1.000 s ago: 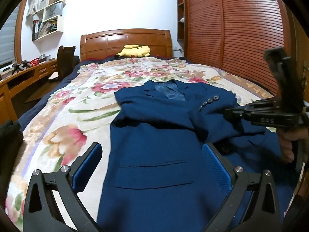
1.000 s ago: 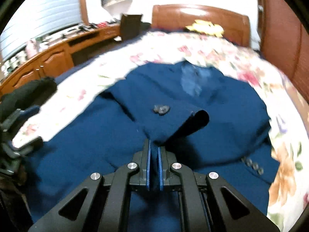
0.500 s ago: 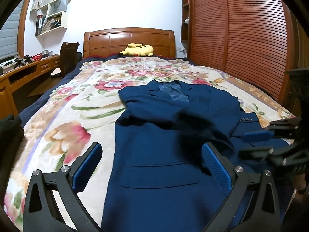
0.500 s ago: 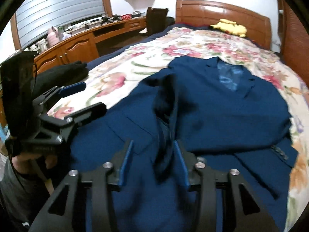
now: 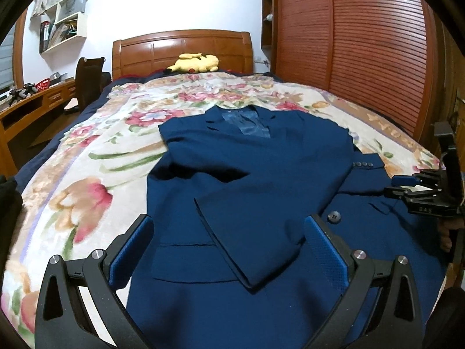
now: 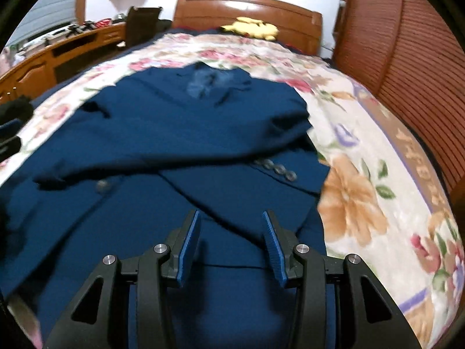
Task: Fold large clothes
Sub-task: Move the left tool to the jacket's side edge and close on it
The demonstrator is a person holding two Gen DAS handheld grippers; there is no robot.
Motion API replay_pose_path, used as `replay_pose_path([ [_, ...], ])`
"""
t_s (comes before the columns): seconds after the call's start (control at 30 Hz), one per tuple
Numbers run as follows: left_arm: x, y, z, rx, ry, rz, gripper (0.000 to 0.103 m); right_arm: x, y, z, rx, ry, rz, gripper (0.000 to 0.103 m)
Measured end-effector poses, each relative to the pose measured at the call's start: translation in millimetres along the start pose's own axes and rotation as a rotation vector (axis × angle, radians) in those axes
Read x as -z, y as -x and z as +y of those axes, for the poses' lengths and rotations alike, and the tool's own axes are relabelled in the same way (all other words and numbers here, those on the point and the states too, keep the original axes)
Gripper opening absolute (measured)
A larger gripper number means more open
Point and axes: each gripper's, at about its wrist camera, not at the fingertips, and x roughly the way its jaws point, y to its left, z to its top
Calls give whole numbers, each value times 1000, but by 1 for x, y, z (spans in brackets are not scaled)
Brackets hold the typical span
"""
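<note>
A navy blue suit jacket [image 5: 261,180] lies face up on the floral bedspread [image 5: 87,174], collar toward the headboard. One sleeve [image 5: 247,241] is folded across its front, cuff near me. The other sleeve with cuff buttons [image 6: 276,171] lies at the jacket's right side. My left gripper [image 5: 229,250] is open and empty above the jacket's lower front. My right gripper [image 6: 231,244] is open and empty above the jacket's lower right; it also shows at the right edge of the left wrist view [image 5: 407,186]. The jacket also fills the right wrist view [image 6: 174,145].
A wooden headboard [image 5: 180,49] with a yellow plush toy [image 5: 194,62] stands at the far end. A slatted wooden wardrobe [image 5: 363,43] runs along the right. A wooden desk [image 5: 29,101] and dark chair [image 5: 88,81] are on the left, with wall shelves [image 5: 62,14] above.
My right gripper let go of the sleeve, opened and drew back to the jacket's right side. The sleeve now lies folded across the jacket front. My left gripper stayed open.
</note>
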Motion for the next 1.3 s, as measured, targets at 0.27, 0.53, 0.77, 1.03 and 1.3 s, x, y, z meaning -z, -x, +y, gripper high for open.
replay_pose_path([
  [0.27,-1,-9,9,30,34,64,103,17,-13,-8,-65,-45,20,46],
  [0.53,-20,-42,23,-24,14,162,87,27,-11,-15,-85,-55,9,47],
  [0.77,-29,-90,34,-12,49,282,83,29,-10,-17,-100,-56,5,47],
  [1.03,-21,-110,30,107,84,360,24,32,-7,-25,-144,-95,-3,47],
  [1.3,-36,-46,-8,123,-24,234,6,34,7,-24,-151,-104,-41,47],
])
